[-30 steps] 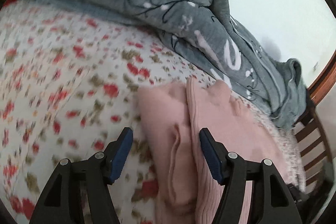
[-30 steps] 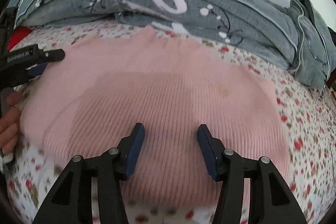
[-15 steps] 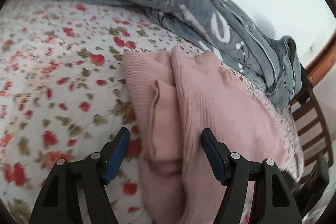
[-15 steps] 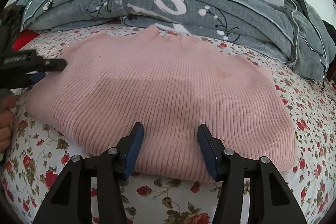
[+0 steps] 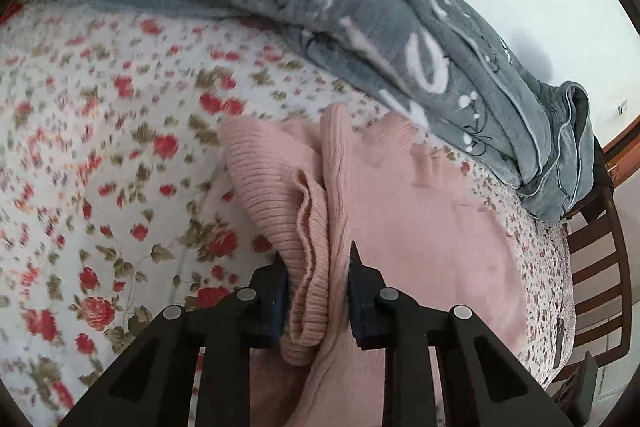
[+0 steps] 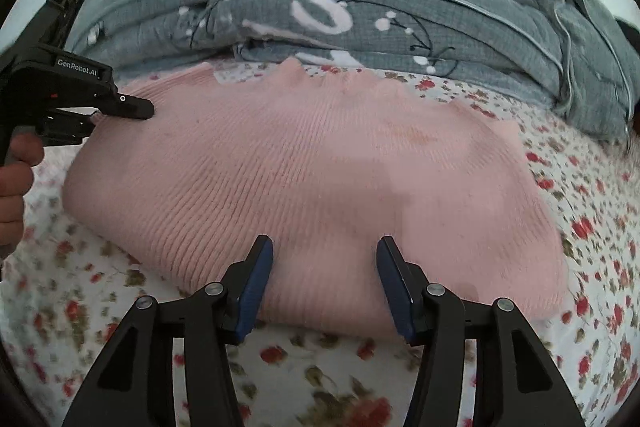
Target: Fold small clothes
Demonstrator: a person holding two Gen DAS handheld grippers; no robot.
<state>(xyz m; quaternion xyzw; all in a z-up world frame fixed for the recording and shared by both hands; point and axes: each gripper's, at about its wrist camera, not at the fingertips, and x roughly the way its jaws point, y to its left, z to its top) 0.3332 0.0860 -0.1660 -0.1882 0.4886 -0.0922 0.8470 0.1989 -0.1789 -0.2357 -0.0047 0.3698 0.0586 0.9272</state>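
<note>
Two hand-held grippers work one pink ribbed sweater that lies spread across a bed with a floral sheet, just in front of a bunched grey patterned quilt. The left hand-held gripper has just been closing and now pinches a bunched fold of knit at the sweater's left edge, the sleeve side, with the fabric squeezed between its blue pads. In the right wrist view the same tool shows at the far left, its tip on the sweater's edge and the person's hand wrapped around its handle. The right hand-held gripper hovers at the near hem with its jaws apart and nothing caught between them.

The step in hand looks like folding the left side inward. It would go best if the pinch takes the whole thickness of the sleeve, not a single ridge, and if the fold is carried low and level across the body so that the knit does not drag or twist. The free gripper could pin the hem to keep the rest flat. A loose rib knit stretches easily, so a slow pull seems wise.

Counted: one sweater, one quilt, one sheet, two grippers, one hand in view.
</note>
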